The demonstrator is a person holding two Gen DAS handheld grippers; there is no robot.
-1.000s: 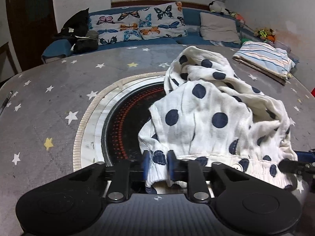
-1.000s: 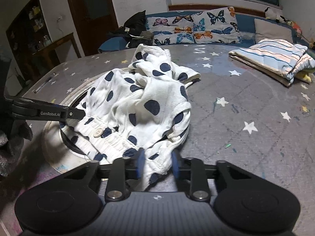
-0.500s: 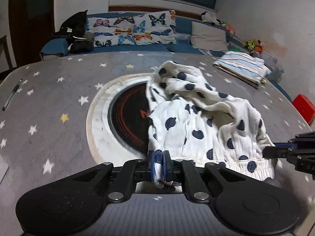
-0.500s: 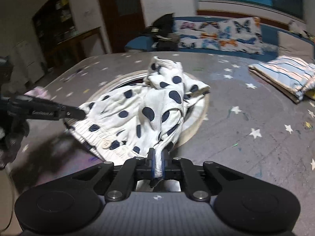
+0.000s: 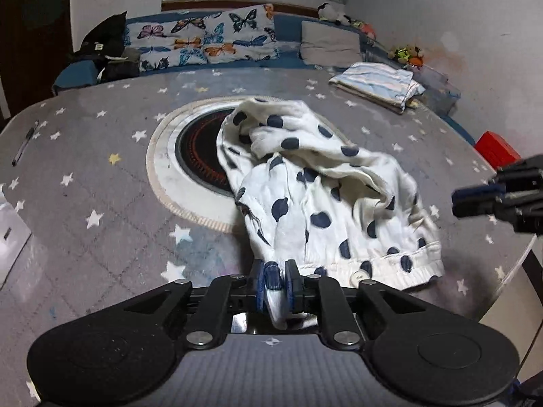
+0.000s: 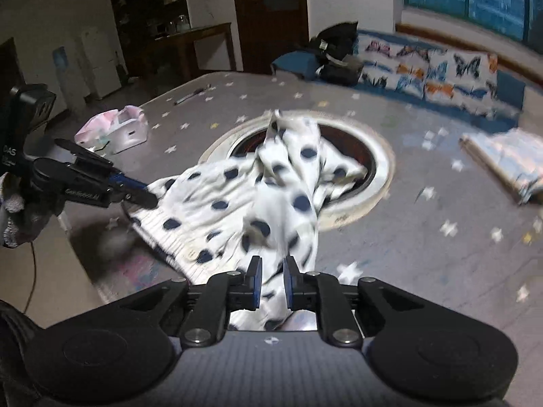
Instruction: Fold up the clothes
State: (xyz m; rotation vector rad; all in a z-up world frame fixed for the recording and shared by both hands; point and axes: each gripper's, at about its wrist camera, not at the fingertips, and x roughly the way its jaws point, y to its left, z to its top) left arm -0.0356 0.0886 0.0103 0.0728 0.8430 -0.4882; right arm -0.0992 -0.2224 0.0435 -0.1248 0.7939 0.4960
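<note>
A white garment with dark blue polka dots (image 5: 325, 196) lies crumpled on the grey star-patterned table, partly over the round black hotplate (image 5: 200, 149). My left gripper (image 5: 275, 283) is shut on the near waistband corner. In the right wrist view the garment (image 6: 244, 200) is lifted at its near edge. My right gripper (image 6: 270, 283) holds cloth between its pads, with a small gap showing. The right gripper (image 5: 475, 200) shows at the far right of the left wrist view; the left gripper (image 6: 142, 198) shows at the left of the right wrist view.
A folded striped garment (image 5: 376, 84) lies at the table's back right. A pen (image 5: 23, 142) lies at the far left. A pink-white box (image 6: 115, 129) sits on the table's left. A sofa with butterfly pillows (image 5: 200, 40) stands behind. A red box (image 5: 495, 149) sits off the right edge.
Both grippers closed on the garment's near edge and pulled back and up, spreading apart. The garment has slid off the hotplate toward the near table edge.
</note>
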